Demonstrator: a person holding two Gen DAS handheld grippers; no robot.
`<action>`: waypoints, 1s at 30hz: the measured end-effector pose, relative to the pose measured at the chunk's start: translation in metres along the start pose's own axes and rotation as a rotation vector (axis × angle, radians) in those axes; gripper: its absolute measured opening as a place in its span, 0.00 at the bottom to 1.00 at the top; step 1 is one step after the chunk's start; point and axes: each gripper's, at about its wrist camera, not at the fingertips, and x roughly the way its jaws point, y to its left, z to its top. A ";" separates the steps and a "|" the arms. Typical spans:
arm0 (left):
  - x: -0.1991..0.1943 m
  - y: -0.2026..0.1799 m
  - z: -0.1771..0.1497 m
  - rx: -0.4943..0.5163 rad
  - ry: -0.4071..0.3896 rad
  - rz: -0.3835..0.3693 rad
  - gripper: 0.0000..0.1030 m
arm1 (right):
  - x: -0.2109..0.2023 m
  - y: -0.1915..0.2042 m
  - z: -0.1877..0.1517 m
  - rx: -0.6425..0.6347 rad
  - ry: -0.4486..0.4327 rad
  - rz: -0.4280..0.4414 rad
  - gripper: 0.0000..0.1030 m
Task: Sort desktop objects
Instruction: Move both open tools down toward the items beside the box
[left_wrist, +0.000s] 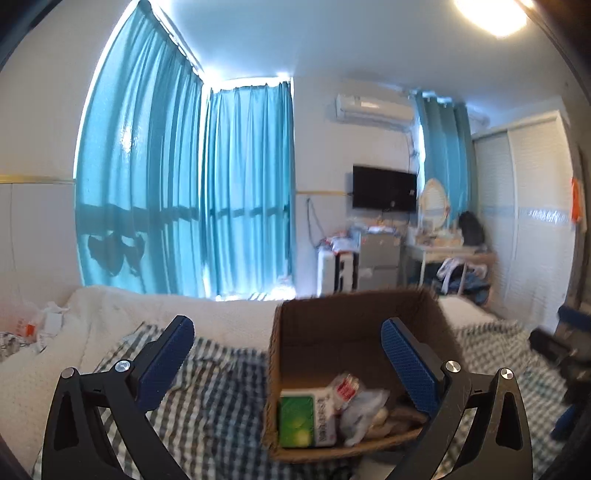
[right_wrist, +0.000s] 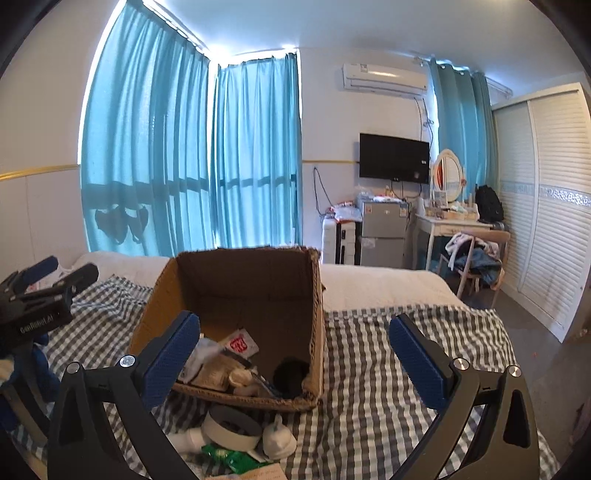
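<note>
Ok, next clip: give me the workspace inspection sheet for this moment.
Surface: bed with checked cloth over a white blanket.
Job's things: open cardboard box holding a green-and-white carton, a red-printed sachet, plastic wrappers and a dark round object.
Clutter: tape roll, white bottle and green packet lying in front of the box.
Grippers: left tool open, empty; right tool open, empty.
Cables: wall cords by the TV.
Surroundings: blue curtains, air conditioner, fridge, dressing table.
</note>
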 end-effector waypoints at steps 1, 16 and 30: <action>0.002 0.000 -0.007 0.000 0.019 0.005 1.00 | 0.000 -0.001 -0.003 0.001 0.002 -0.004 1.00; 0.016 -0.008 -0.075 0.058 0.185 0.003 1.00 | 0.024 0.011 -0.057 -0.022 0.126 0.063 1.00; 0.044 -0.027 -0.128 0.139 0.401 -0.086 1.00 | 0.055 0.016 -0.095 -0.042 0.266 0.109 1.00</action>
